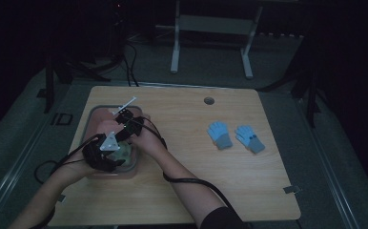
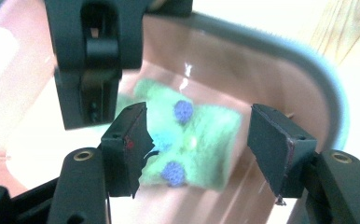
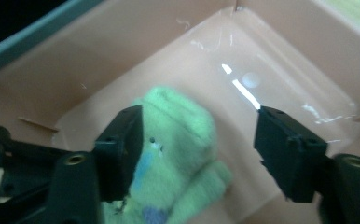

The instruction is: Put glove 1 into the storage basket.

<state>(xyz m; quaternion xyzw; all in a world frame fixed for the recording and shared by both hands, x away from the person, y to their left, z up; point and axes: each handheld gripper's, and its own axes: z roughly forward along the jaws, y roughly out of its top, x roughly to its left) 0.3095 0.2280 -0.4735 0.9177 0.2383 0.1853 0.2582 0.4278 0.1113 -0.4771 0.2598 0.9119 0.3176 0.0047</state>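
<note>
Between left tool jaws: green glove, folded, purple dots; jaws apart, pads clear of it.
Left tool state: open, nothing clamped.
Beyond left tool: right tool body, dark, upright over the glove's far end.
Between right tool jaws: same green glove, nearer the left pad; jaws apart, nothing gripped.
Under glove: pink tub, glossy floor, grey rim.
High view: left tool and right tool both down in tub, at the bench left side.
Far right of tools: two blue gloves, flat, side by side on bench.
</note>
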